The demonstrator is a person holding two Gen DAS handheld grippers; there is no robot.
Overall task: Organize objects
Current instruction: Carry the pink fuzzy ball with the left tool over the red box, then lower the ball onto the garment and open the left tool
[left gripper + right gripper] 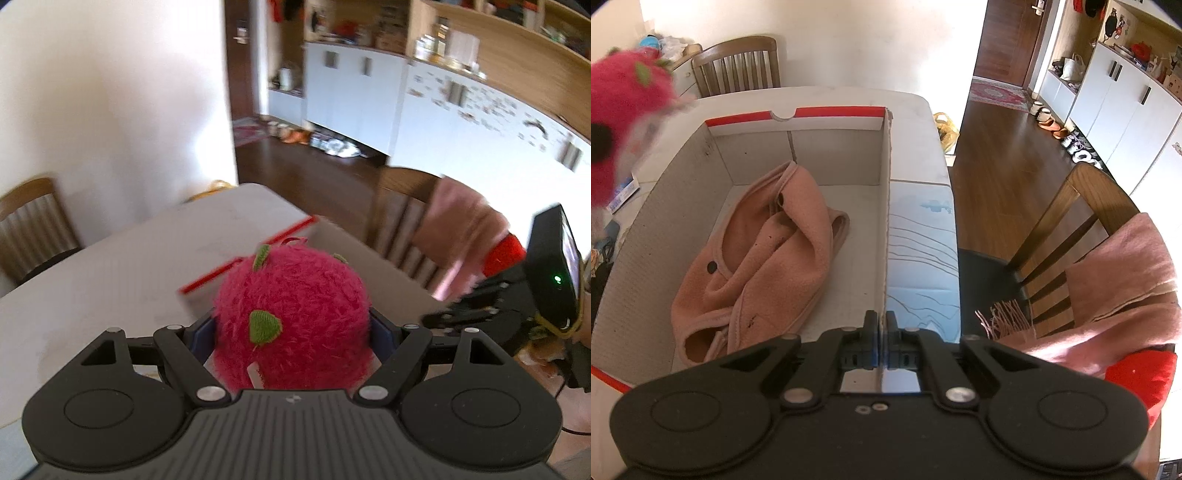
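Item: pink plush ball (295, 317), fuzzy, green leaf patches; round, no clear long axis. Location: pinched between the spread fingers of the left hand-held gripper (293, 332), raised above the white counter (92, 280), near the cardboard box (650, 206).

Item: pink garment (761, 258), crumpled inside the box, long axis running from the near left corner toward the far wall.

Item: right hand-held gripper (881, 343), pressed together on the box's right wall edge.

Item: pink scarf (1123, 280), draped over a chair (1082, 206).
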